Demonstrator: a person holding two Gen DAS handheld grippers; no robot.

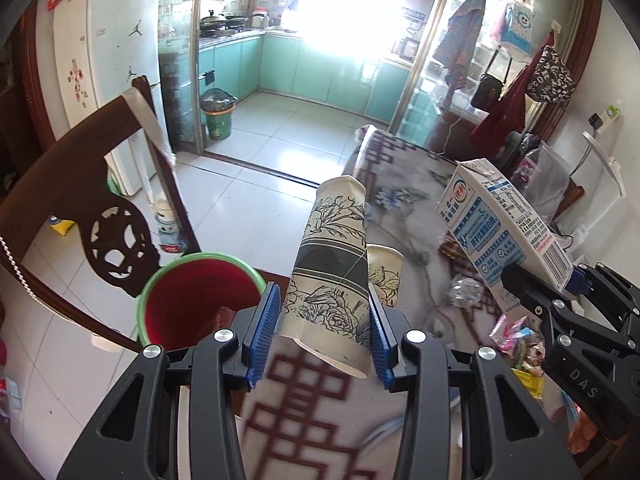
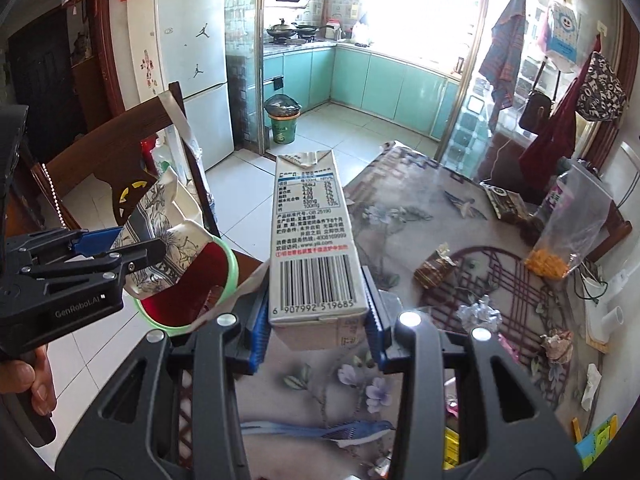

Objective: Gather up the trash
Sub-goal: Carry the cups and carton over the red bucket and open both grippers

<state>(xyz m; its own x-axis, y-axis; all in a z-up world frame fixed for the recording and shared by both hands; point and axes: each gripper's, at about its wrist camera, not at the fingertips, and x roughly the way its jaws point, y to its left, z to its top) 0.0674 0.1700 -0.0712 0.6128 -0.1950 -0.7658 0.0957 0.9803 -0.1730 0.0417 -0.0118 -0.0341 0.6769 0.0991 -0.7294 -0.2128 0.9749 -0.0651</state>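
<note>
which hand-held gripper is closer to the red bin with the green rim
Left. The left hand-held gripper, holding the crushed paper cup, is right beside the bin. The right hand-held gripper, gripping the milk carton, sits farther over the table.
</note>
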